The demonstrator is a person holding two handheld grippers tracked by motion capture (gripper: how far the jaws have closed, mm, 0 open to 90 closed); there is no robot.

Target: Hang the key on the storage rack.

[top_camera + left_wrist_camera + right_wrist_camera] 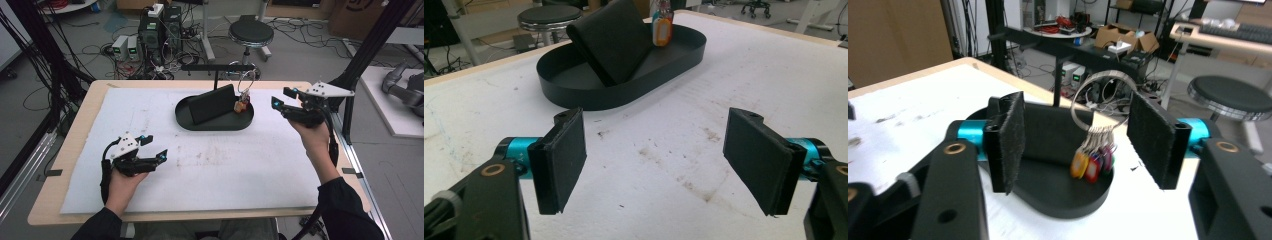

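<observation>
Key ring with coloured tags (pixel 242 104) hangs from stand hook, tags dangling in black oval tray (pixel 184 119). Right gripper (pixel 280 99) agape, empty, beside tray: release looks done. Left gripper (pixel 156 146) agape, idle over tabletop (pixel 225 165). Next, likely: retreat clear.

- I read the oval tray (pixel 185 120) as matt black, smooth-walled, maybe plastic or painted metal.
- The key tags (pixel 1088 167) at its 2 o'clock end look like glossy coloured plastic on a shiny metal wire loop (pixel 1098 87).
- My right hand-held gripper (pixel 1075 142) has fuzzy black pads.
- The bench (pixel 80 117) has a pale wood edge under a stained white matt cover (pixel 210 170).
</observation>
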